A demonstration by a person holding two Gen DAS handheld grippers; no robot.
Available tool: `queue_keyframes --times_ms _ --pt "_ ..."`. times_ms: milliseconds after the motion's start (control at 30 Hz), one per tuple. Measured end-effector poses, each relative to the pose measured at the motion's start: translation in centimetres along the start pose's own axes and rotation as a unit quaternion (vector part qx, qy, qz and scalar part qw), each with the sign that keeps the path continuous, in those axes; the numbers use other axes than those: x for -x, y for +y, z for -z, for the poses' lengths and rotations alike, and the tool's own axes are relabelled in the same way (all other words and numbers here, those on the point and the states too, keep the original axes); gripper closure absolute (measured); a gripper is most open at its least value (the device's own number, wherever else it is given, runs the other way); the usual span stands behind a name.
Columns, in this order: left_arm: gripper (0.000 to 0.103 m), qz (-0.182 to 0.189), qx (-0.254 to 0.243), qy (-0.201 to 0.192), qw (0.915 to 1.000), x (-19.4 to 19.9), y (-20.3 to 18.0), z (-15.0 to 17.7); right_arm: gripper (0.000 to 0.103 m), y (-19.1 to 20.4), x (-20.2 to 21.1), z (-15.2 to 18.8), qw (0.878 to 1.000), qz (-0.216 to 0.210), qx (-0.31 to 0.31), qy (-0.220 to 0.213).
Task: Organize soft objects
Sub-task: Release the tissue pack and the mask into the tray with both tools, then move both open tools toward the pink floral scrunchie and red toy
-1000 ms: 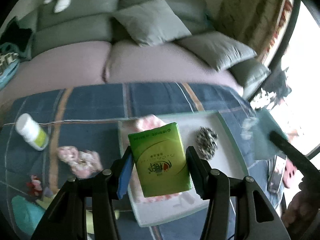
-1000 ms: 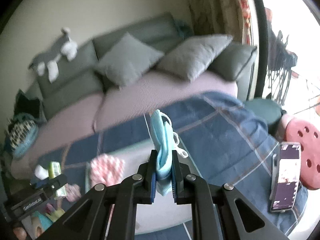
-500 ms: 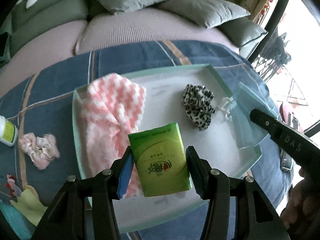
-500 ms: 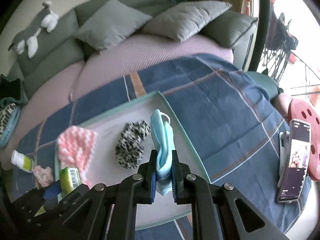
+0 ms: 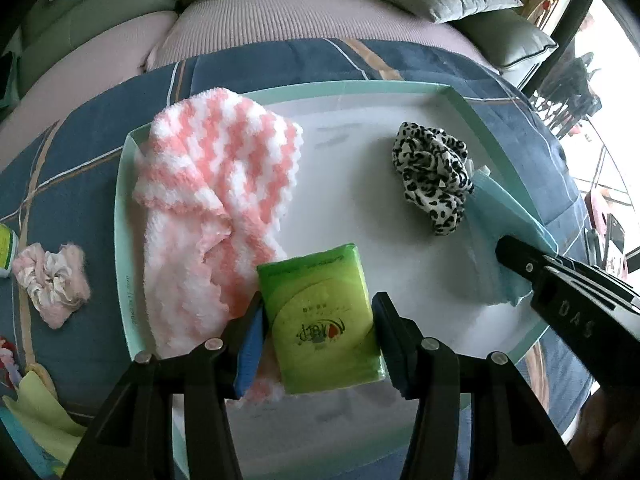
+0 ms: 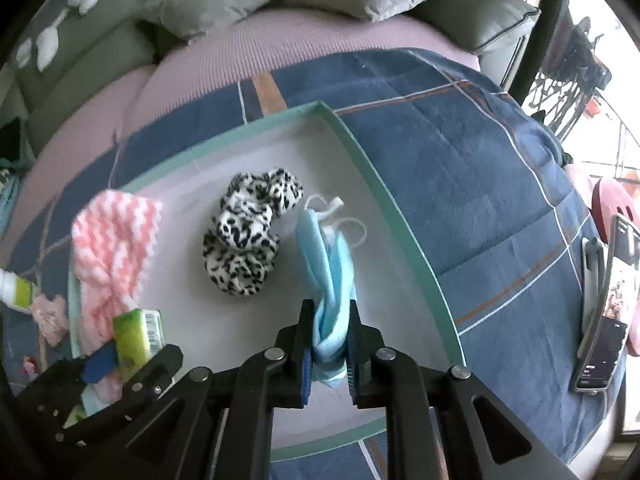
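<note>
Green tissue pack (image 5: 322, 320) clamped between the pads of the left gripper (image 5: 318, 344), held low over the near part of the white tray (image 5: 360, 88); its lower edge overlaps the pink-and-white knit cloth (image 5: 212, 200) lying just ahead-left of that gripper. Right gripper (image 6: 329, 344) has the folded blue face mask (image 6: 326, 264) between its pads; its jaws have just been opening slightly, but the mask is not free yet, the pads press on it and it stands up out of the jaws. Leopard scrunchie (image 6: 248, 240) sits on the tray just ahead-left of the right gripper, close to the mask's ear loops.

Step, as I read it: both items are over the tray, at the put-down. Next move calls for lowering each until it meets the tray floor, then parting the jaws fully and lifting off straight. Mask is floppy and may cling to a pad. Tissue pack should go on bare tray to the right of the knit cloth, not on it.

Unclear: whether pack or mask already touches the tray, since the fingers block the contact. Pink scrunchie (image 5: 50, 280), off the tray to the left of the left gripper, not yet sorted. A bottle (image 6: 16, 290) is cut off at the frame edge. Phone (image 6: 604, 316), right of the right gripper, on the blue blanket (image 6: 460, 160).
</note>
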State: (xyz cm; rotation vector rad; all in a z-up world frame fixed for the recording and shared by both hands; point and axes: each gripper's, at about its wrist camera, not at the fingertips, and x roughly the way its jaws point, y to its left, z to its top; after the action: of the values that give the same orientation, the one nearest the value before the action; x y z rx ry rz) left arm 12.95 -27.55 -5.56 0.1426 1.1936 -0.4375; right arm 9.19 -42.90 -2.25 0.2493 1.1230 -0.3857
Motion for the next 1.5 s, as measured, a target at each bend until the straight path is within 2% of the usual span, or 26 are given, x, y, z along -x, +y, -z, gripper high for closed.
queue_keyframes --times_ms 200,300,400,600,667,767,800,833,900,1067,1200,1300,1500 --pt "0.047 0.003 -0.003 -0.006 1.0 0.9 -0.1 -0.2 0.087 0.2 1.7 -0.2 1.0 0.001 0.002 -0.019" --pt "0.041 0.004 -0.005 -0.014 0.9999 1.7 0.0 -0.4 0.087 0.3 2.6 -0.3 1.0 0.004 0.002 -0.027" --pt "0.041 0.005 -0.004 -0.024 0.9997 2.4 0.2 -0.8 0.084 0.4 3.3 -0.4 0.999 0.004 0.002 -0.036" --pt "0.038 0.002 0.004 -0.042 0.9991 3.9 1.2 -1.2 0.071 0.3 4.5 -0.4 0.999 0.006 -0.006 -0.052" --pt "0.022 0.001 0.008 -0.051 0.9987 4.5 1.7 -1.2 0.071 0.2 4.7 -0.5 0.998 0.003 -0.008 -0.055" --pt "0.022 -0.007 0.015 -0.067 0.9976 5.6 2.4 -1.4 0.07 0.3 5.1 -0.5 0.998 -0.002 -0.01 -0.06" --pt "0.022 -0.015 0.018 -0.074 0.997 6.0 2.8 -1.5 0.065 0.3 5.1 -0.6 0.998 -0.002 -0.01 -0.061" --pt "0.022 -0.02 0.02 -0.079 0.9965 6.3 3.2 -1.4 0.056 0.3 5.2 -0.5 0.998 -0.001 -0.011 -0.062" --pt "0.022 -0.03 0.034 -0.087 0.9952 6.9 4.4 -1.6 0.048 0.3 5.2 -0.6 0.998 0.0 -0.011 -0.065" --pt "0.015 -0.056 0.075 -0.094 0.9912 7.4 7.9 -1.6 0.044 0.5 5.1 -0.6 0.998 -0.004 -0.012 -0.062" --pt "0.014 -0.075 0.115 -0.086 0.9868 7.3 10.8 -1.1 0.043 1.9 4.8 -0.6 0.998 -0.011 0.004 -0.058" --pt "0.014 -0.086 0.143 -0.083 0.9824 7.4 12.9 -0.7 0.036 3.2 4.8 -0.5 0.998 -0.022 0.018 -0.059" --pt "0.014 -0.104 0.19 -0.071 0.9737 7.7 16.8 0.8 0.032 5.4 4.9 -0.3 0.997 -0.031 0.039 -0.059"
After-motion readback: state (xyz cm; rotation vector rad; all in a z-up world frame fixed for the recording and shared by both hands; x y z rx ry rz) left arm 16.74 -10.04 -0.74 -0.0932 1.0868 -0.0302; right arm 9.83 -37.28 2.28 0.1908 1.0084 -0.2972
